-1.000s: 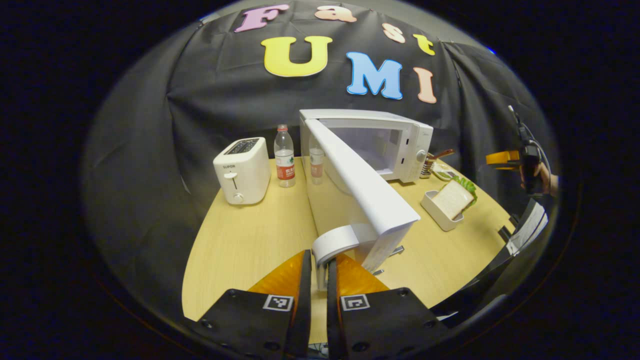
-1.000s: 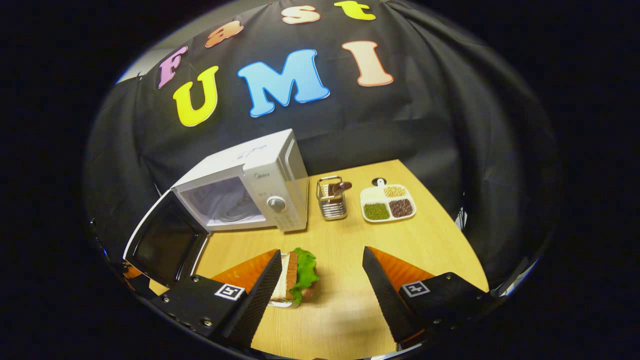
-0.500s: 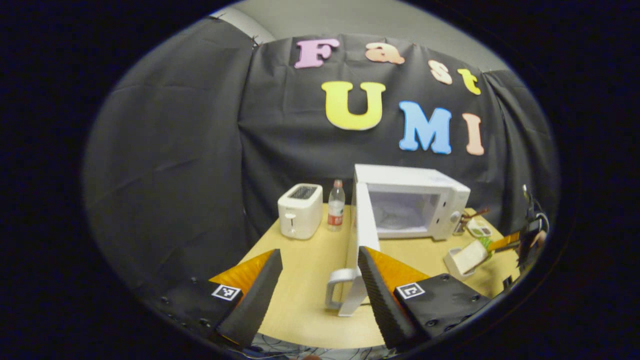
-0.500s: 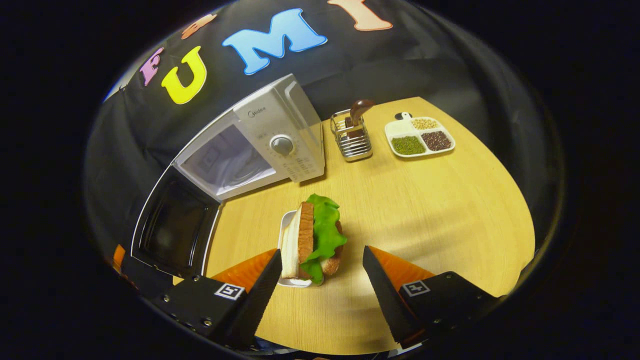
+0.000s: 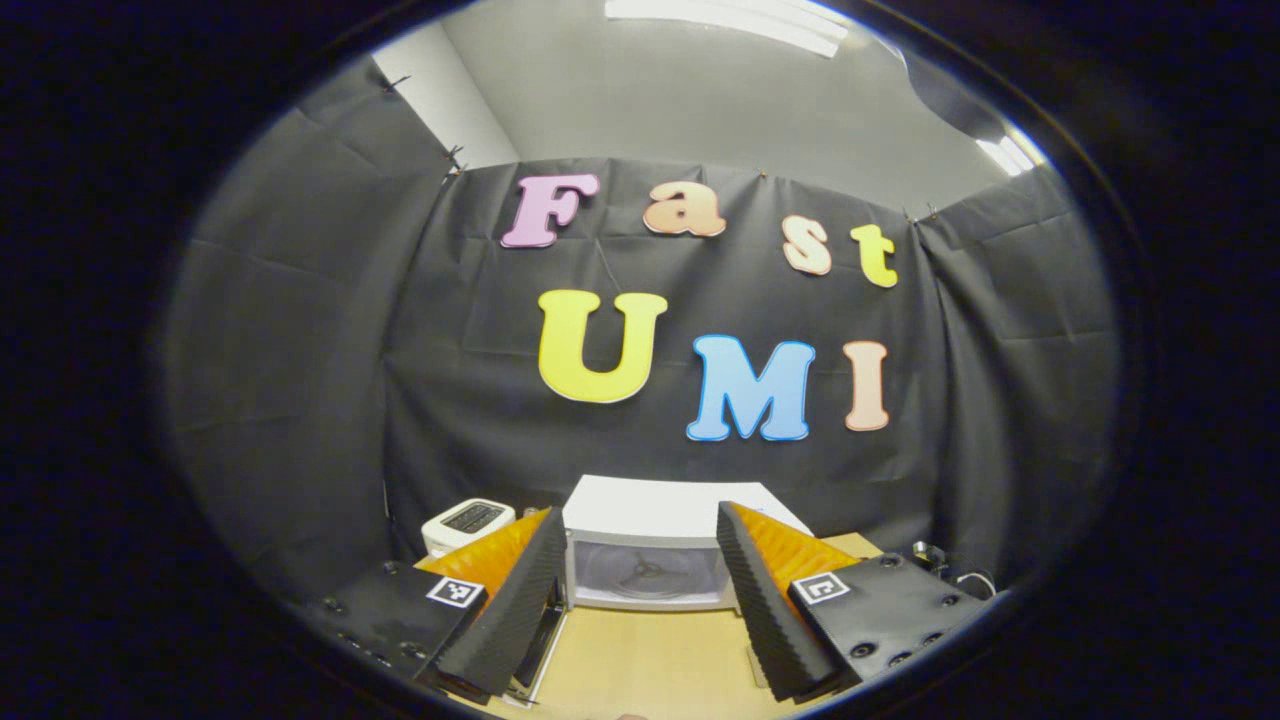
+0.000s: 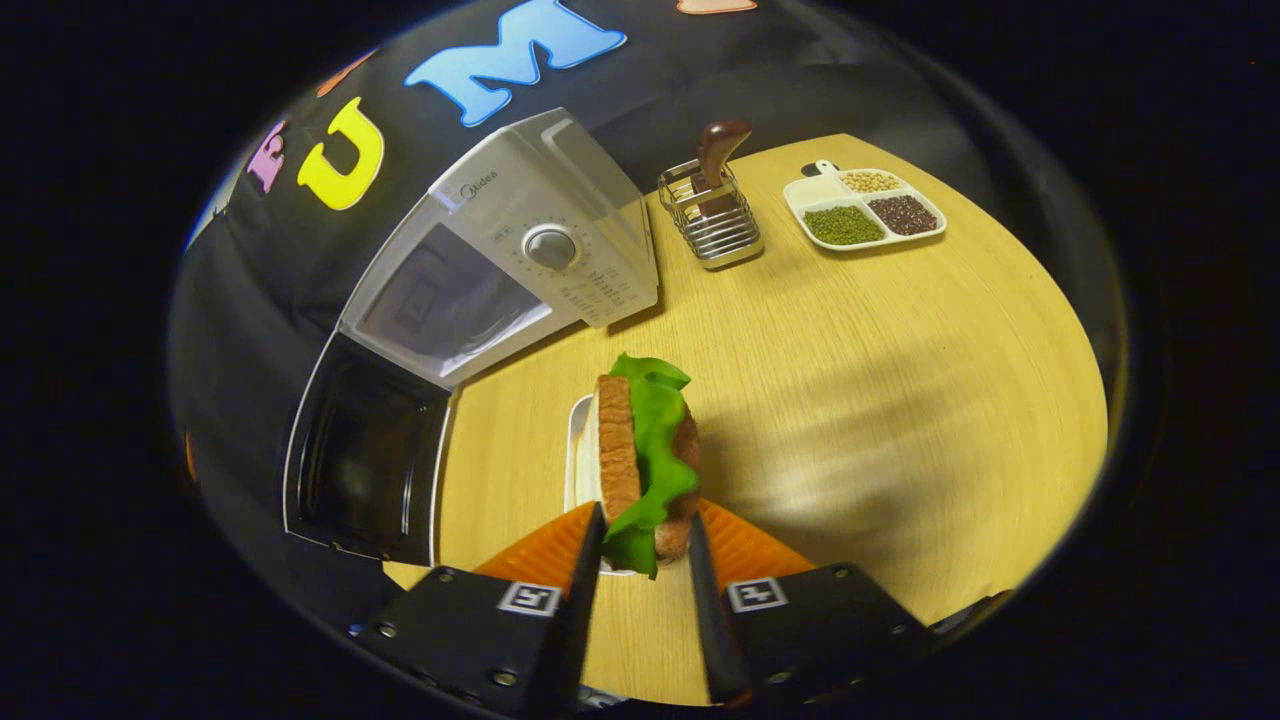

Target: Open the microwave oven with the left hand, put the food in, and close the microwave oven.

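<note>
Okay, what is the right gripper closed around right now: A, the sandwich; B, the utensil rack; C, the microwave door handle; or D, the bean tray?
A: in the right gripper view the right gripper has both fingers pressed against the sandwich, beside its white dish.

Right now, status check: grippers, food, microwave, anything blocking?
Left gripper open, holding nothing. Right gripper shut on sandwich, beside its white tray. Microwave door wide open. Table bare between sandwich and cavity.
</note>
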